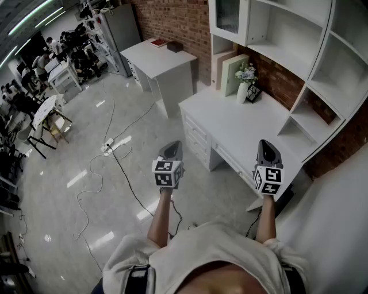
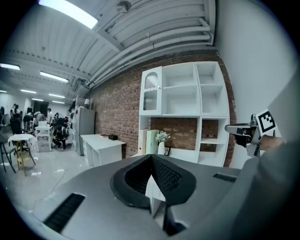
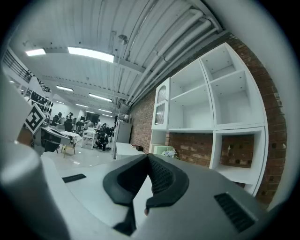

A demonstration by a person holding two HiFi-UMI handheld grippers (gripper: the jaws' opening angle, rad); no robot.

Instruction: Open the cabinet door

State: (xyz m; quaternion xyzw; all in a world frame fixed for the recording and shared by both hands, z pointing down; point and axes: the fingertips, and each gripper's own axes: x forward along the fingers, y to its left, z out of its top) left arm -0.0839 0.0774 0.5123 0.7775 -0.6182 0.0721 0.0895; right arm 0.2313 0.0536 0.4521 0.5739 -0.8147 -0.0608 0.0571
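Note:
The cabinet door [image 1: 228, 16] is a white, glass-fronted panel at the top left of the white shelf unit, and it is closed. The left gripper view shows this door [image 2: 150, 91] with an arched pane, and so does the right gripper view [image 3: 161, 104]. I hold both grippers in the air in front of the desk, well short of the shelves. My left gripper [image 1: 174, 146] is shut with nothing between its pads [image 2: 151, 159]. My right gripper [image 1: 266, 143] is also shut and empty [image 3: 147, 157].
A white desk [image 1: 230, 123] with drawers stands below the shelves, bearing a vase of flowers [image 1: 244, 86] and upright folders [image 1: 230, 72]. A second white table [image 1: 158, 57] stands to the left. Cables and a power strip [image 1: 108, 146] lie on the glossy floor. People sit far left.

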